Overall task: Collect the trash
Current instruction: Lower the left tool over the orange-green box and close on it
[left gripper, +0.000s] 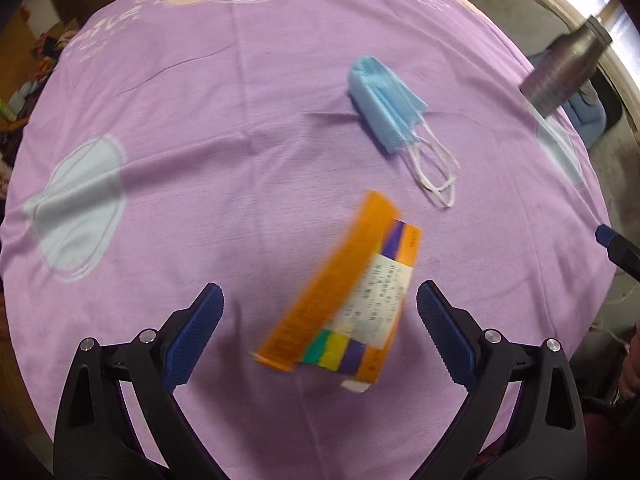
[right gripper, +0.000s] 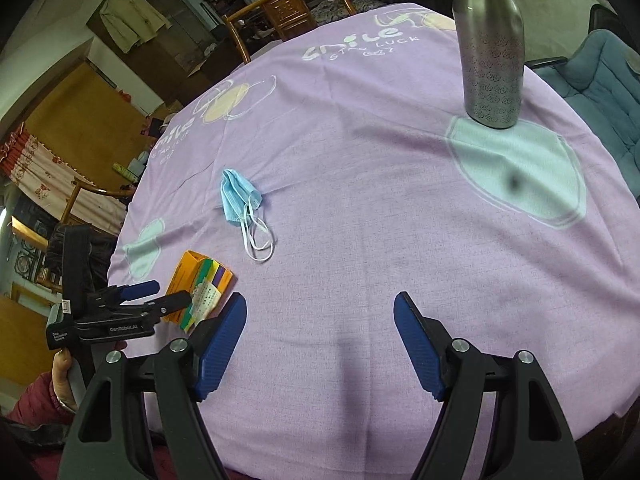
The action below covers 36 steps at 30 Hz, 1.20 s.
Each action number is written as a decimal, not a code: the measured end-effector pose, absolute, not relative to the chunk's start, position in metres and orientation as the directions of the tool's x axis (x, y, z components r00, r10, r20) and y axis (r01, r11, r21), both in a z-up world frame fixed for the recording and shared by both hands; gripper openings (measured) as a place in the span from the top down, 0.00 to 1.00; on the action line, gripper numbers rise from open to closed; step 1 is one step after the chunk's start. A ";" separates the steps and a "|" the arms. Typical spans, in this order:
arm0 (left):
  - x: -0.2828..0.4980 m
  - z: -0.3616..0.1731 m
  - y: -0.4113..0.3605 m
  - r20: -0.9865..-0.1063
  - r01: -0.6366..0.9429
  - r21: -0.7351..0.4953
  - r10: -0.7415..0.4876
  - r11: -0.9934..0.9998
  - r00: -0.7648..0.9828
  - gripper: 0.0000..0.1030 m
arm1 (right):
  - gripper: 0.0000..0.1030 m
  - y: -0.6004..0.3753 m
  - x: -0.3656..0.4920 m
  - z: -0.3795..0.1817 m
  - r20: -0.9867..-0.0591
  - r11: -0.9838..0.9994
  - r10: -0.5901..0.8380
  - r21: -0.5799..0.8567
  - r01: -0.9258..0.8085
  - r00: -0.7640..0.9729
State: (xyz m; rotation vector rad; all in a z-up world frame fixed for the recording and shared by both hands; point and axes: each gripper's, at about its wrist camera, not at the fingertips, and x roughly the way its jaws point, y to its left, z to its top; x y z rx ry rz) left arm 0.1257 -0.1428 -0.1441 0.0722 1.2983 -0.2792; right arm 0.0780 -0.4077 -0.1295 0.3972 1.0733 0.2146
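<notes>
While both grippers' jaws gape wide and empty, the orange box (left gripper: 344,300) lies between the left's.

Your left gripper (left gripper: 320,300) wears black plastic arms with ribbed blue pads (left gripper: 196,332) and round silver screws (left gripper: 146,336) behind each pad. Your right gripper (right gripper: 320,312) matches it: black arms, blue pads (right gripper: 222,350), silver screws (right gripper: 460,345). On the left tool's black body there's white lettering (right gripper: 122,330) and a small white label (right gripper: 67,306). Behind it, your sleeve (right gripper: 34,398) is quilted dark red.
</notes>
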 end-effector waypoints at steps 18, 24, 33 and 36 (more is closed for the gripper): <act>0.141 -0.157 -0.152 -0.959 0.271 -0.119 -0.182 0.955 0.220 0.09 | 0.27 -0.421 0.062 -0.136 -0.830 0.905 0.302 0.405 0.133 0.469; 0.135 -0.157 -0.155 -0.958 0.279 -0.132 -0.194 0.951 0.209 0.09 | 0.27 -0.409 0.067 -0.136 -0.834 0.916 0.314 0.392 0.087 0.453; 0.140 -0.173 -0.165 -0.965 0.306 -0.112 -0.177 0.946 0.194 0.08 | 0.27 -0.406 0.065 -0.134 -0.840 0.920 0.303 0.381 0.092 0.450; 0.141 -0.171 -0.164 -0.959 0.306 -0.126 -0.195 0.944 0.206 0.15 | 0.27 -0.407 0.065 -0.135 -0.842 0.919 0.301 0.382 0.101 0.448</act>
